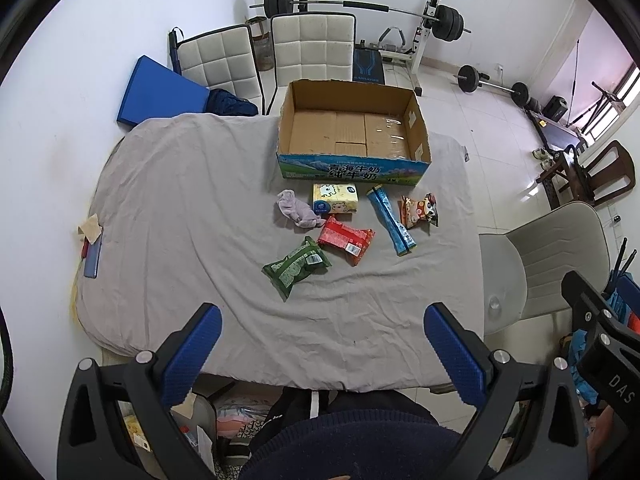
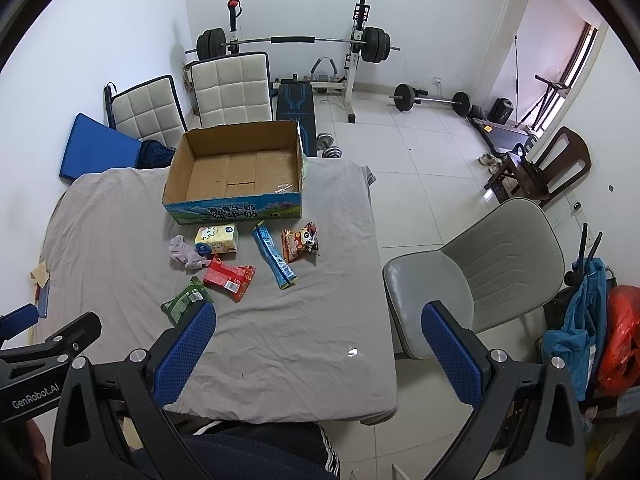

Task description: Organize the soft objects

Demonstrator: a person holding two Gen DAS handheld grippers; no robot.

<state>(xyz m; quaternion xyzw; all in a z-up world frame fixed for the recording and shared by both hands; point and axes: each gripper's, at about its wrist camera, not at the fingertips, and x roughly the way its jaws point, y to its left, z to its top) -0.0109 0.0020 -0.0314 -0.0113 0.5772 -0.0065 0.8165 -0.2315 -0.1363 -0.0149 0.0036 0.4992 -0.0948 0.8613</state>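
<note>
An open, empty cardboard box stands at the far side of the grey-covered table. In front of it lie a lilac cloth, a yellow tissue pack, a red packet, a green packet, a long blue packet and an orange panda snack bag. My left gripper and right gripper are both open and empty, held above the near table edge.
Two white chairs and a blue mat stand behind the table. A grey chair is at the right. A phone and tissue lie at the left table edge. Barbell rack at the back wall.
</note>
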